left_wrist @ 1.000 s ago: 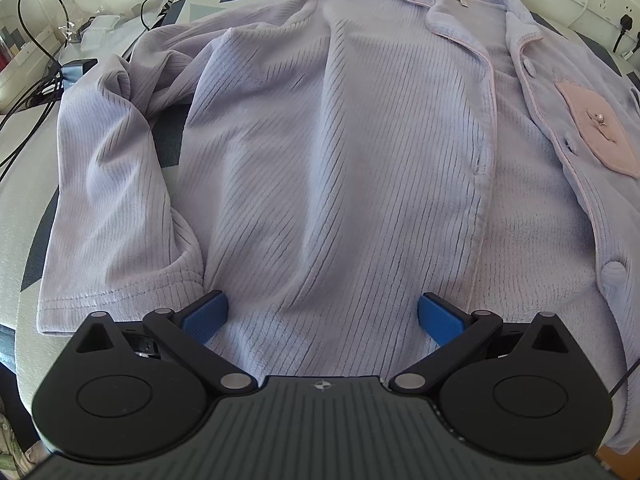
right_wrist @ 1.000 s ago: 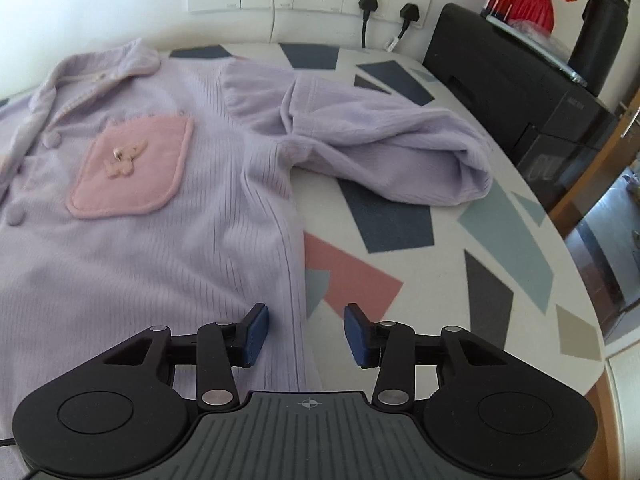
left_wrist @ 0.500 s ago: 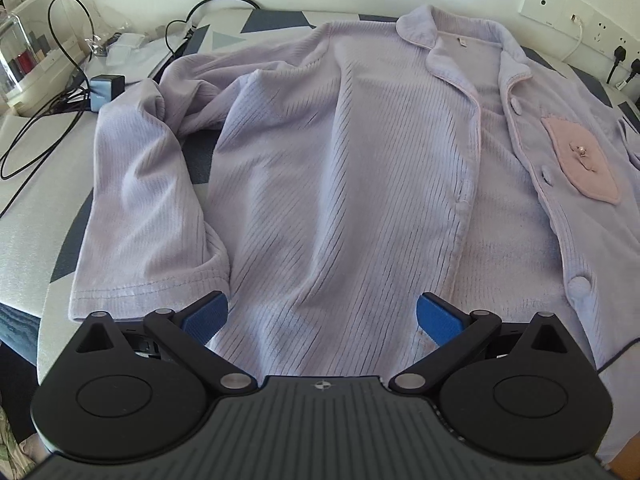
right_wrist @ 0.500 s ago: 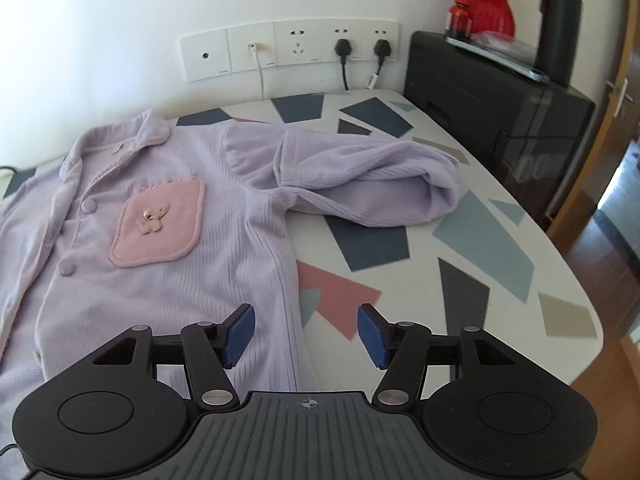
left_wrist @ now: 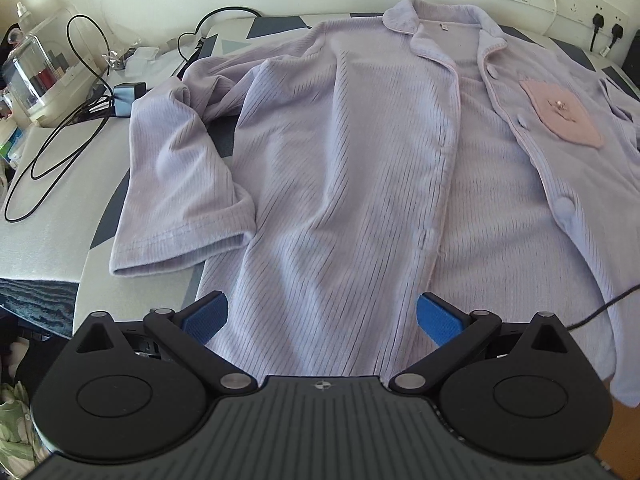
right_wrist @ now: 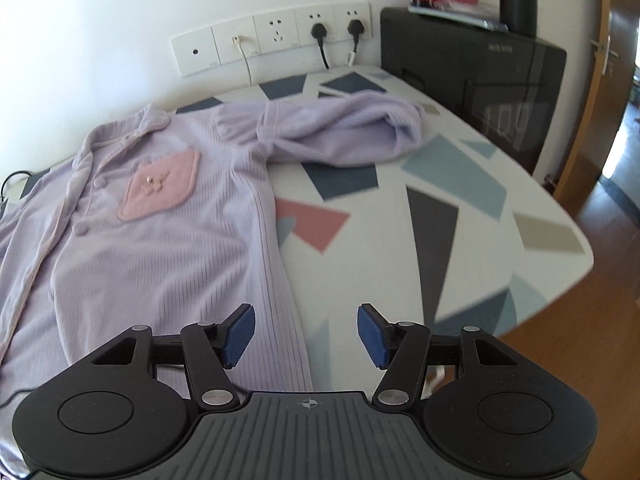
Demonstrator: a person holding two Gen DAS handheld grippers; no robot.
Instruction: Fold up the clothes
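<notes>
Left wrist view: your left gripper point(left_wrist: 322, 314) has jaws spread wide, empty, hovering over the lilac ribbed fleece pyjama top point(left_wrist: 340, 168) lying flat ahead of them, unbuttoned. Nothing folded yet; both sleeves still out. Your right gripper point(right_wrist: 306, 334), jaws apart, empty, sits above the top's side seam; soft pink patch pocket point(right_wrist: 160, 190) ahead-left.

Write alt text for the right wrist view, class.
The right gripper, open and empty, hangs over the side edge of a lilac pyjama top with a pink chest pocket, spread on a geometric-patterned table. Its sleeve lies bunched near wall sockets.
</notes>
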